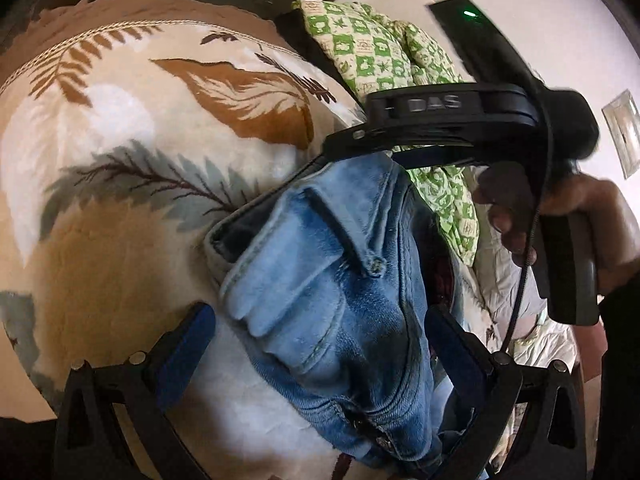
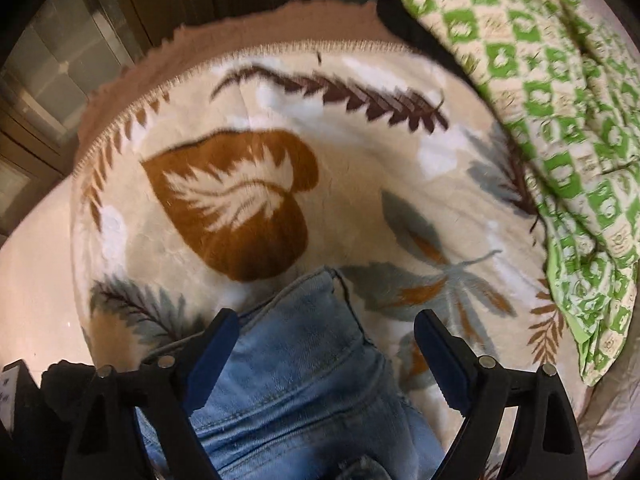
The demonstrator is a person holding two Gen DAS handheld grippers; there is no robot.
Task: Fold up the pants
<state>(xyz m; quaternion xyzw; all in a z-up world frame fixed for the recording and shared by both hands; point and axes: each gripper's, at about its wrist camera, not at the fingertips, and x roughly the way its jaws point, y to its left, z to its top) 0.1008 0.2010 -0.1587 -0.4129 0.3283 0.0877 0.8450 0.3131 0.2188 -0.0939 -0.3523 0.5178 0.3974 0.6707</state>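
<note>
Light blue denim pants (image 1: 328, 288) lie bunched on a cream blanket with leaf prints (image 1: 120, 160). My left gripper (image 1: 318, 332) stands open around the bunched denim, and its blue pads do not press on the cloth. In the right wrist view, one end of the pants (image 2: 296, 380) lies flat on the blanket (image 2: 360, 200). My right gripper (image 2: 326, 332) points steeply down over that end, open and wide, with denim beneath the gap. The right tool's black housing (image 1: 440, 108) shows above the pants in the left view, held by a hand (image 1: 520, 208).
A green and cream checked cloth (image 1: 360, 52) is piled at the blanket's far right (image 2: 560, 120). The blanket's fringed edge (image 2: 260, 50) runs along the far side, with dark wooden furniture beyond. A pale wall fills the upper right of the left view.
</note>
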